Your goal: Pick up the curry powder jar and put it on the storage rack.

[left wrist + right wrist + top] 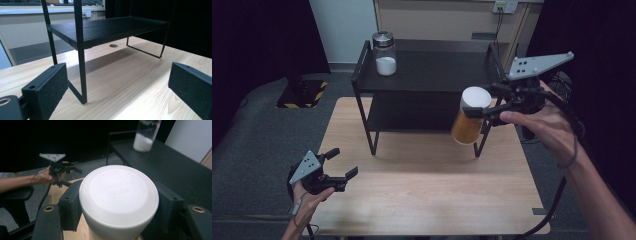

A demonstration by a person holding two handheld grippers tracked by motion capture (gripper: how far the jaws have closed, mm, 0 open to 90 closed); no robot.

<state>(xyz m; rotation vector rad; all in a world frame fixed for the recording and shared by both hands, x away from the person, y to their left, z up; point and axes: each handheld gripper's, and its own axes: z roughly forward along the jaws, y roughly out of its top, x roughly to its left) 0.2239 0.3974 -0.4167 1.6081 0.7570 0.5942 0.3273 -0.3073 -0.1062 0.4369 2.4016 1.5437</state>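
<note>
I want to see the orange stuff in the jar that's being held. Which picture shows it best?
The high view: the held jar hangs tilted in the right gripper, so its orange contents and white lid both show. The right gripper view looks down on the lid, jaws on either side, hiding the orange. The left gripper view faces the black shelf instead.

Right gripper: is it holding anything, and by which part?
Yes. The right gripper is shut on the orange jar, its jaws clamped on opposite sides just below the white lid. The jar hangs tilted above the table.
</note>
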